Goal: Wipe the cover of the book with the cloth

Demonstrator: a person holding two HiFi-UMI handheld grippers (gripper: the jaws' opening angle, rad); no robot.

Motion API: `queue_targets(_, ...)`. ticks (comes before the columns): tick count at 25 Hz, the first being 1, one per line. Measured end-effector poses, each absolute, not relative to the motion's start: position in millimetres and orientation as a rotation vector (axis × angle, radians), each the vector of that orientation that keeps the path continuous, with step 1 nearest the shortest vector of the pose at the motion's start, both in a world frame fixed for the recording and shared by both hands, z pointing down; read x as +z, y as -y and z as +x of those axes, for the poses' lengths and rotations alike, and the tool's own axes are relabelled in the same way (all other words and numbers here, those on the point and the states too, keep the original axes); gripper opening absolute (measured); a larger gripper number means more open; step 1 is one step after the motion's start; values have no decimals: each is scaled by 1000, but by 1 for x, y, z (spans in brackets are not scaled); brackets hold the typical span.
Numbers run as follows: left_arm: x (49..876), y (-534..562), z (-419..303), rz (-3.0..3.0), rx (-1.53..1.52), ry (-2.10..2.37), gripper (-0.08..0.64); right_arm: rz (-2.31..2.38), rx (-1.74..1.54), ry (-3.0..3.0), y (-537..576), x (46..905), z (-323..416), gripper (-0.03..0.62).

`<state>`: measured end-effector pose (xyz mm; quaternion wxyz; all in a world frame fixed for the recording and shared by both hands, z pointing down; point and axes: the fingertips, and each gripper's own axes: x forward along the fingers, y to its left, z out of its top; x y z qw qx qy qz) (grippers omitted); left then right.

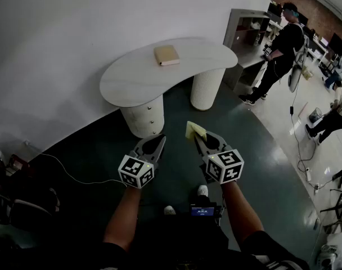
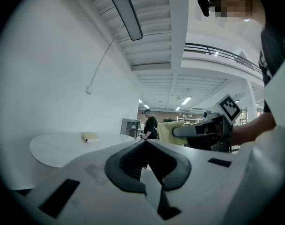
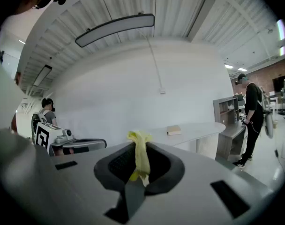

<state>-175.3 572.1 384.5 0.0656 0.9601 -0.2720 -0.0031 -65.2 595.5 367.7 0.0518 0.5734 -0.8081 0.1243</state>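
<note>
- My right gripper [image 1: 198,135] is clamped on the yellow cloth [image 1: 194,130]. Only a thin fold is pinched, so I judge it could slip out under wiping pressure.
- My left gripper [image 1: 158,142] has its jaws together, with nothing between them.
- The book [image 1: 167,55] lies unheld on the far white table [image 1: 126,80], well apart from both grippers. It may slide when wiped.
- Dark floor [image 1: 176,108] lies between us, and a person [image 1: 280,49] stands at the far right.

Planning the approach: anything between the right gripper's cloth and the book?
Nothing visible. The book lies alone on the table; only dark floor separates the table from the right gripper, shut on the cloth.
</note>
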Motion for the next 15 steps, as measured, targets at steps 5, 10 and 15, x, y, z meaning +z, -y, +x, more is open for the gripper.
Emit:
queue_targets(5,382,-572,-174,2898,-10,816,2,1749,377,2451,-596,367,-66,87)
queue_targets(10,386,-571,-176,2886,-8,822,2,1758,370,2443,-595,369,-65,87)
queue_targets(15,388,-568,-174,2881,-3,820,2,1789,378,2436,-592,369,-60,87)
